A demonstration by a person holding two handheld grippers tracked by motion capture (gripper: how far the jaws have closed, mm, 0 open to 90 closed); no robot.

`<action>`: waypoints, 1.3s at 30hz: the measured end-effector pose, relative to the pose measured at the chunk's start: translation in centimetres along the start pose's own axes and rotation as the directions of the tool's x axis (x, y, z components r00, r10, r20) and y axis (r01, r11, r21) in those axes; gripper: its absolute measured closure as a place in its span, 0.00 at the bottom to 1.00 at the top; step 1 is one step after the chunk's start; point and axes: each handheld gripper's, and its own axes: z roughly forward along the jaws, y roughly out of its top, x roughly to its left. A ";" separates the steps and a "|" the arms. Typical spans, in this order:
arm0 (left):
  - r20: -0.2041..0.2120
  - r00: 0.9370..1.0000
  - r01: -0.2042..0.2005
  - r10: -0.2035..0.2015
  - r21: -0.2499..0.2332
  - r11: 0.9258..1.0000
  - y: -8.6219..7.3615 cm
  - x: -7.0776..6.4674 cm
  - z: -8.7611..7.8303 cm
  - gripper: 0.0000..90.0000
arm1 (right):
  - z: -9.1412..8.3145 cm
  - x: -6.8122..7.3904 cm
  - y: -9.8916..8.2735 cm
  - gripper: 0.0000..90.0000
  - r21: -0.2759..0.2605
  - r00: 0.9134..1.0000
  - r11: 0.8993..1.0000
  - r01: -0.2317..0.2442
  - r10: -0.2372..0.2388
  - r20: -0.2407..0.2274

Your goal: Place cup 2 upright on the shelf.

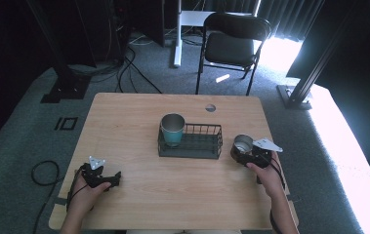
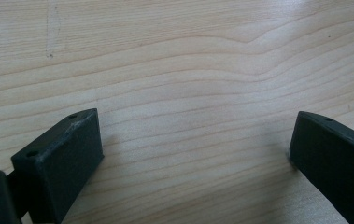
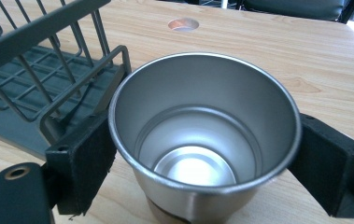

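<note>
Overhead, the wooden table (image 1: 133, 122) (grey carpet (image 1: 21, 112) around) bears the left gripper (image 2: 195, 144), fingers spread, while the right gripper (image 3: 202, 154) clasps a steel cup (image 3: 202, 121).

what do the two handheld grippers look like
Both the left gripper and right gripper are black, each with two blocky, flat-faced jaws whose edges look scuffed pale. A light grey three-cornered plate sits on top of each body. A black cable trails from the left one onto the floor. The person's forearms are bare, no sleeves visible.

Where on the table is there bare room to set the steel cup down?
Bare table lies left of the wire rack, and between the left gripper and right gripper. It is crowded where the steel cup nears the rack's right end.
</note>
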 end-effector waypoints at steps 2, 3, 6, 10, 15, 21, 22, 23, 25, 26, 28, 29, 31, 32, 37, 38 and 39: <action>0.000 1.000 0.000 0.000 0.000 1.000 0.0 0.0 0.0 0.04 | 0.2 0.0 0.0 0.13 0.003 1.000 1.000 0.001 -0.001 0.004; 0.000 1.000 -0.001 0.001 0.001 1.000 0.0 0.0 0.0 0.04 | 0.3 0.1 0.0 0.13 0.002 1.000 1.000 -0.001 0.001 0.004; 0.000 1.000 0.000 0.000 0.000 1.000 0.0 0.0 0.0 0.04 | 0.5 0.2 0.2 0.14 -0.008 1.000 1.000 -0.005 0.005 0.008; 0.000 1.000 -0.001 0.001 0.000 1.000 0.0 0.0 0.0 0.04 | 0.5 0.2 0.1 0.16 -0.012 1.000 1.000 -0.007 0.008 0.014; 0.000 1.000 -0.001 0.001 0.001 1.000 0.0 0.0 0.0 0.04 | 0.5 0.1 0.2 0.17 -0.003 1.000 1.000 -0.022 0.022 0.007; 0.000 1.000 -0.001 0.001 0.000 1.000 0.0 0.0 0.0 0.04 | 0.2 -0.2 0.4 0.17 -0.013 0.999 0.999 -0.048 0.049 0.022; 0.000 1.000 -0.001 0.001 0.000 1.000 0.0 0.0 0.0 0.04 | 0.1 -0.2 0.6 0.17 -0.013 0.998 0.999 -0.051 0.051 0.022; 0.000 1.000 0.000 0.000 0.000 1.000 0.0 0.0 0.0 0.04 | 0.0 -0.3 0.7 0.17 -0.015 0.998 0.998 -0.053 0.054 0.022; 0.000 1.000 0.000 0.000 -0.001 1.000 0.0 0.0 0.0 0.04 | -0.3 -0.4 0.9 0.18 -0.018 0.998 0.998 -0.060 0.060 0.025; 0.000 1.000 0.001 -0.001 -0.001 1.000 0.0 0.0 0.0 0.04 | -0.4 -0.4 1.1 0.18 -0.023 0.998 0.998 -0.063 0.064 0.027; 0.000 1.000 0.000 0.000 -0.001 1.000 0.0 0.0 0.0 0.04 | -0.6 -0.5 1.4 0.18 -0.027 0.997 0.997 -0.071 0.071 0.030; 0.000 1.000 0.001 -0.001 -0.001 1.000 0.0 0.0 0.0 0.04 | -0.7 -0.6 1.5 0.18 -0.031 0.997 0.997 -0.070 0.071 0.033; 0.000 1.000 0.000 0.000 -0.001 1.000 0.0 0.0 0.0 0.04 | -0.9 -0.7 1.8 0.20 -0.031 0.997 0.998 -0.058 0.059 0.040; 0.000 1.000 0.000 0.000 0.000 1.000 0.0 0.0 0.0 0.04 | -1.0 -0.7 2.0 0.20 -0.035 0.997 0.997 -0.062 0.063 0.036; 0.000 1.000 -0.001 0.001 0.000 1.000 0.0 0.0 0.0 0.04 | -1.4 -0.6 2.5 0.20 -0.038 0.998 0.998 -0.049 0.050 0.027; 0.000 1.000 -0.001 0.001 0.000 1.000 0.0 0.0 0.0 0.04 | -1.4 -0.6 2.5 0.20 -0.038 0.998 0.998 -0.049 0.050 0.027; 0.000 1.000 0.000 0.000 0.000 1.000 0.0 0.0 0.0 0.04 | -1.5 -0.6 2.7 0.20 -0.044 0.998 0.998 -0.050 0.051 0.025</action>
